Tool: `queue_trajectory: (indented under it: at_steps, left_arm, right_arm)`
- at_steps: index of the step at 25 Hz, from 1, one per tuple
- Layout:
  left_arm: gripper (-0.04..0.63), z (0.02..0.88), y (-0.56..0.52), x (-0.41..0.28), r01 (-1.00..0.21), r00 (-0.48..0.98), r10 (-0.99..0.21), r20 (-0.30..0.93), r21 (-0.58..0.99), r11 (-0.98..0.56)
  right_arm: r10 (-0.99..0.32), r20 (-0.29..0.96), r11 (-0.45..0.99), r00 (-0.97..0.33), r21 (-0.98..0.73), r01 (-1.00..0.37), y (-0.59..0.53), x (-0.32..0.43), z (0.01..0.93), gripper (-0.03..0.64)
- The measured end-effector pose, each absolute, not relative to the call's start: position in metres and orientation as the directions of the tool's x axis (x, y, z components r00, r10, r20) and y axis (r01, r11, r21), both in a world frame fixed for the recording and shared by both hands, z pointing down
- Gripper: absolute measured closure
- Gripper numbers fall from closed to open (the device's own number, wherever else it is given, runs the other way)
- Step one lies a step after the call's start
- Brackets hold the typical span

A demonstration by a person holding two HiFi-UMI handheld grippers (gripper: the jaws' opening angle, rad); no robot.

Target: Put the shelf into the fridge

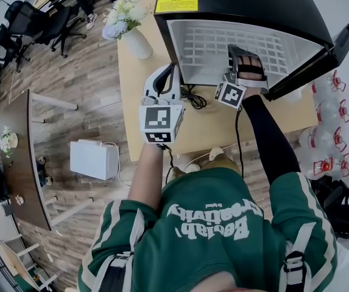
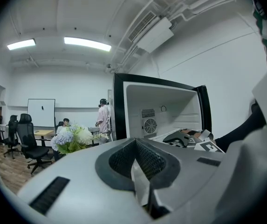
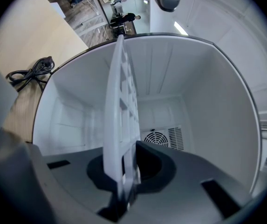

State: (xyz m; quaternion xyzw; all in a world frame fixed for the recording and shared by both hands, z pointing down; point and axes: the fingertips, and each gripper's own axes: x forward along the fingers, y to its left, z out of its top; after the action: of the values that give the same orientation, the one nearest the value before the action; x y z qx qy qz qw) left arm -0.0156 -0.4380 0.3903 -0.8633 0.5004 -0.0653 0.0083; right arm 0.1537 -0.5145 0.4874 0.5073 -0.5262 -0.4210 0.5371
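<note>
Right claw [image 3: 124, 190]: jaws narrow, clamped on the near edge of the white grid shelf [image 3: 119, 106]. The grip sat at one spot on that edge.

Left claw [image 2: 141, 183]: jaws together, nothing between them. I held it outside the fridge [image 1: 235, 5], to the left of the opening and above the table [image 1: 211, 129].

Shelf position: partly inside the cavity, running from my right claw toward the back wall, with its near edge at the mouth. I could not tell whether its side edges sat on the wall ledges.

Step in hand, as I judged it: sliding the shelf home.

Notes on doing it well:
- A one-point grip lets the shelf swing sideways, so push straight toward the fan grille [image 3: 159, 138], not at an angle.
- Keep both side edges level and advancing evenly along the walls.
- Go slowly. If one side binds, back out a little and re-align rather than force it.
- The left claw was free and could steady the other front corner.
- Release only once the shelf sits flat.

The fridge door [image 1: 338, 47] stood open on the right. The power cord [image 1: 192, 97] lay on the table at the fridge's foot, out of the shelf's path.
</note>
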Motion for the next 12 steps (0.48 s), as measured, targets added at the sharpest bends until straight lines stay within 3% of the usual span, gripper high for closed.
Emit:
queue_trajectory:
  at_steps: [12]
  left_arm:
    - [0.597,0.3941,-0.4440,-0.0095,-0.865,0.486,-0.867,0.113,-0.082,-0.495]
  right_arm:
    - [-0.986,0.140,0.133,0.086,0.988,-0.083,-0.5247,0.1569,0.4880,0.596]
